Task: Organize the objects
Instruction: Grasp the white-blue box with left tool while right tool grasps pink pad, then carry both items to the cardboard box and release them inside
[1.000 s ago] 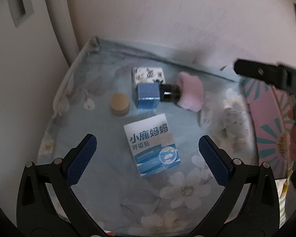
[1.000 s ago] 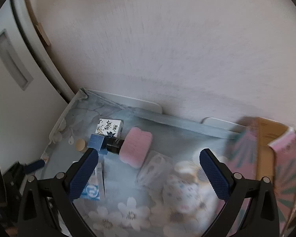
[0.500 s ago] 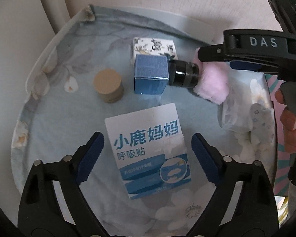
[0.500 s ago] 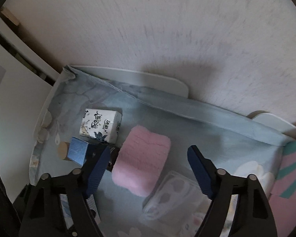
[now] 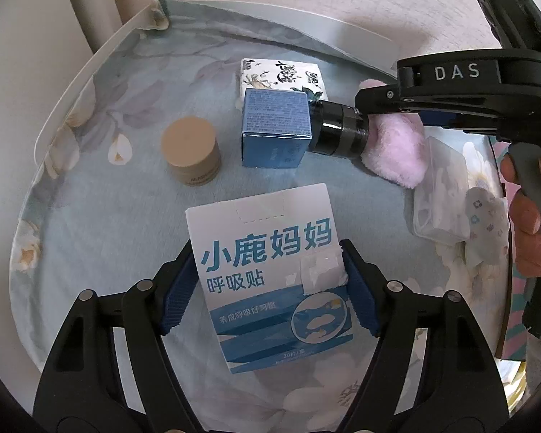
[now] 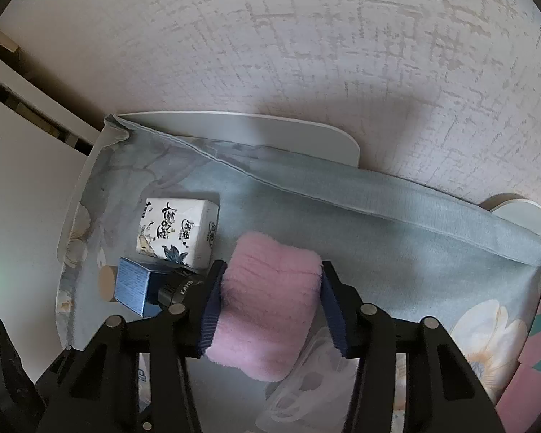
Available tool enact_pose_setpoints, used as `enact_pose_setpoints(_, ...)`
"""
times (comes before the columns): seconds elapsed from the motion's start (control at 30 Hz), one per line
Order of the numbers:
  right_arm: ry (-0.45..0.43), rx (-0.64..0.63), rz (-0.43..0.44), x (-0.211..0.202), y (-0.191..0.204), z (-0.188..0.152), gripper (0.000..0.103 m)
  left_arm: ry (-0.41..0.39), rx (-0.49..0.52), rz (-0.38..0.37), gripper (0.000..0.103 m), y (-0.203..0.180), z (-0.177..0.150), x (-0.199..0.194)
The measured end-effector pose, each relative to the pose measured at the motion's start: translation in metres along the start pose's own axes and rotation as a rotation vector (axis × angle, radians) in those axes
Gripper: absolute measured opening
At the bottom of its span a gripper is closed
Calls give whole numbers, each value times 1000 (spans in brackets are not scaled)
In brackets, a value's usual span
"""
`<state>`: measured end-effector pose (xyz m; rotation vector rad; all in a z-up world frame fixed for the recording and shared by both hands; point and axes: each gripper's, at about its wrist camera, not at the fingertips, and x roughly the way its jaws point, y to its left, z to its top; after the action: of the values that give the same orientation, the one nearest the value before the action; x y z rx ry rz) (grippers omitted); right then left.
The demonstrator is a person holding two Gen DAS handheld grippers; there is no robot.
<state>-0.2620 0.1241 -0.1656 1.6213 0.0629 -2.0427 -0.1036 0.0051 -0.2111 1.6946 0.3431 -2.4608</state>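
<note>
Both grippers have their picks in hand on the cloth-covered surface. Near its front edge, the left gripper is clamped on the white-and-blue box; toward the right edge, the right gripper squeezes the pink plush pad. Lifting clear looks next. A tan jar, blue carton, tissue pack and black bottle, touching the pad, crowd the right pick.
</note>
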Motion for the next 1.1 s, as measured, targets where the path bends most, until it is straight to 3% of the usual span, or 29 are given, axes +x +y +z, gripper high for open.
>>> enact_pose_setpoints(0.5, -75, -50, -33, -33, 17, -3, 41, -36, 51, -50, 70, -8, 28, -10)
enact_pose_setpoints(0.6, -103, -53, -40, -49, 21, -4, 41, -63, 84, -67, 70, -8, 6, -37)
enact_pose_setpoints(1.1, -282, -65, -130, -171, 23, -18, 41, -182, 248, -167, 70, -38, 32, -124)
